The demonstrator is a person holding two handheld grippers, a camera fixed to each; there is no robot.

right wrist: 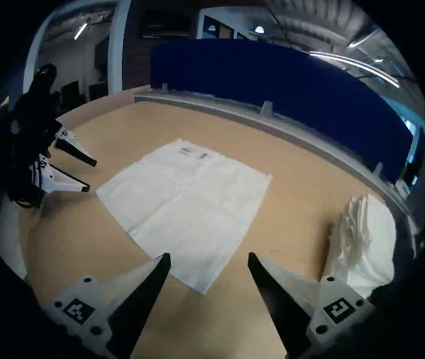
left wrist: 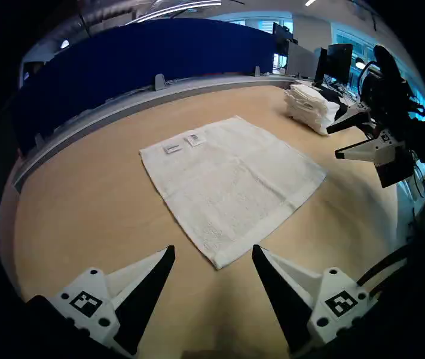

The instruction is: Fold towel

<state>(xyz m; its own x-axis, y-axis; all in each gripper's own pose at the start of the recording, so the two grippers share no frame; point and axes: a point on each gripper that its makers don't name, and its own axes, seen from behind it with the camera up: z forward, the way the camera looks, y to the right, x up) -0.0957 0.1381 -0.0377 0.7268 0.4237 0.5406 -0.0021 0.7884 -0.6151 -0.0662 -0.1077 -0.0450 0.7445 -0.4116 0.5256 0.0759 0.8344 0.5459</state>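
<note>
A white towel [left wrist: 233, 182] lies spread flat on the wooden table [left wrist: 92, 203], two small labels near its far edge. My left gripper [left wrist: 213, 256] hovers open just short of the towel's near corner, nothing between its fingers. In the left gripper view the right gripper [left wrist: 335, 142] hangs open beyond the towel's right side. In the right gripper view the same towel [right wrist: 182, 206] lies ahead, and my right gripper [right wrist: 208, 263] stands open over its near corner. The left gripper [right wrist: 89, 175] shows far left, open, held by a dark-sleeved arm.
A stack of folded white towels [left wrist: 309, 106] sits at the table's far right, also the pile [right wrist: 364, 242] beside my right gripper. A blue partition [left wrist: 146, 57] runs along the table's far edge. Monitors [left wrist: 335, 60] stand behind the stack.
</note>
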